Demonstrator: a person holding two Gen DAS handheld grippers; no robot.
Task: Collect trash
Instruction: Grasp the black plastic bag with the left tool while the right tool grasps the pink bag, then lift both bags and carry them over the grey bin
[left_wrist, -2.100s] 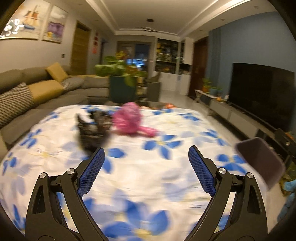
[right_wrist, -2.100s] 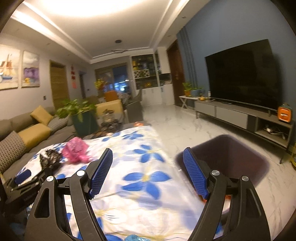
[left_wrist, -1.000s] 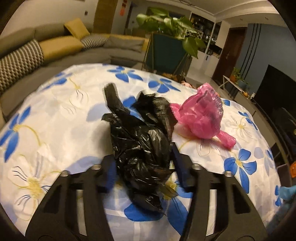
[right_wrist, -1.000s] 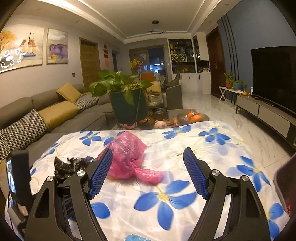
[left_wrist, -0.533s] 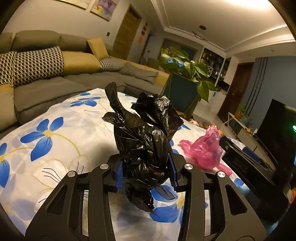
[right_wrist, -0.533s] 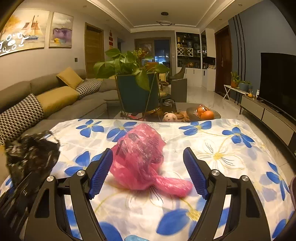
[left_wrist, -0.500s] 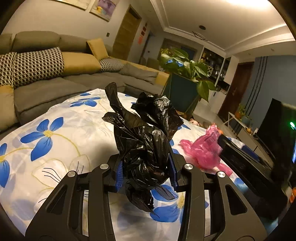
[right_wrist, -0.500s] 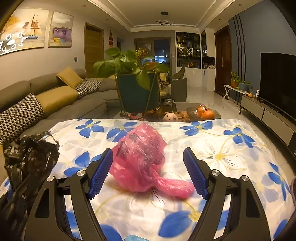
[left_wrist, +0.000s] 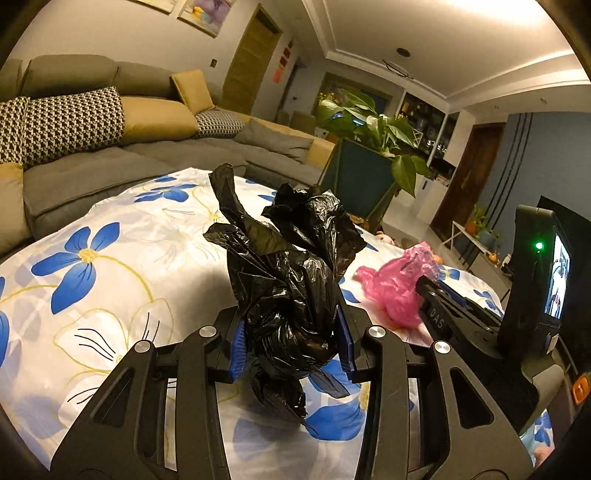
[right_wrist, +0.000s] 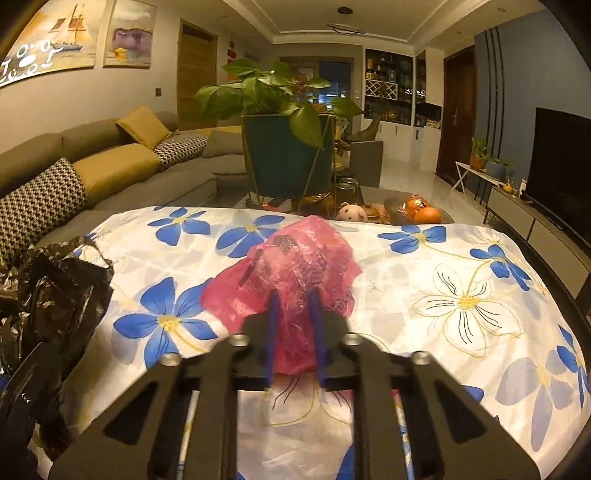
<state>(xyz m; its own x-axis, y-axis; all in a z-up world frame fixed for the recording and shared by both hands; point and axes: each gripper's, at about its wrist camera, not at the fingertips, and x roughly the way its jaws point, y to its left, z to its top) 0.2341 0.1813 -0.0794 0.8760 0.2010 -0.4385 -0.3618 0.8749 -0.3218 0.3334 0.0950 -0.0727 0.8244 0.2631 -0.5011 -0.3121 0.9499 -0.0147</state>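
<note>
A crumpled black plastic bag is pinched between the blue pads of the left gripper and held up off the white tablecloth printed with blue flowers — its loose ends are seen sticking upward. To its right, a crumpled pink plastic bag lies on the same cloth, and the right gripper is pressed together on its near end. Beyond the table, a green leafy plant in a dark teal planter is seen, with a grey sofa bearing mustard cushions along the left wall.
</note>
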